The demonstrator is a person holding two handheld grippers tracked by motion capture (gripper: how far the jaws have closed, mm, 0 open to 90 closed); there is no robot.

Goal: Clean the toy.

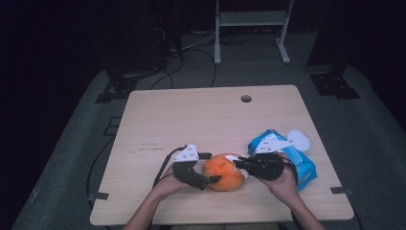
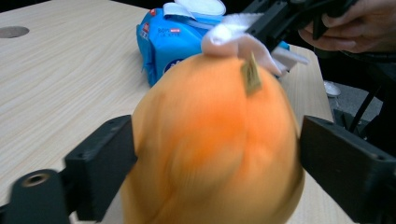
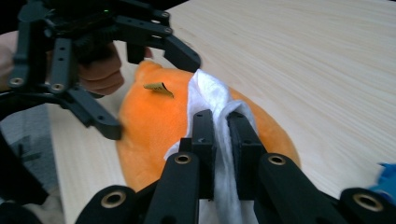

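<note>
While an orange plush toy (image 1: 223, 173) lies near the front edge of a pale wooden table (image 1: 201, 115), a person works at it with a handheld gripper on either side. The left gripper (image 1: 209, 167) straddles the toy, its black jaws spread wide around the soft body; in the left gripper view one jaw meets the toy's flank while a sliver of space shows at the other, so it cannot be told whether they squeeze it. The right gripper (image 1: 238, 163) is clamped tight on a white wipe (image 3: 219, 140), which hangs pinched between its jaws and drapes over the top of the toy, just beside a small tan tag (image 3: 159, 88) that stands up from the fabric. Behind the right hand (image 1: 282, 184), a blue pack of wipes (image 1: 299, 160) rests on the table with its white lid (image 1: 298, 140) flipped open. A round hole (image 1: 246, 98) marks the table's far side, well apart from the work.
</note>
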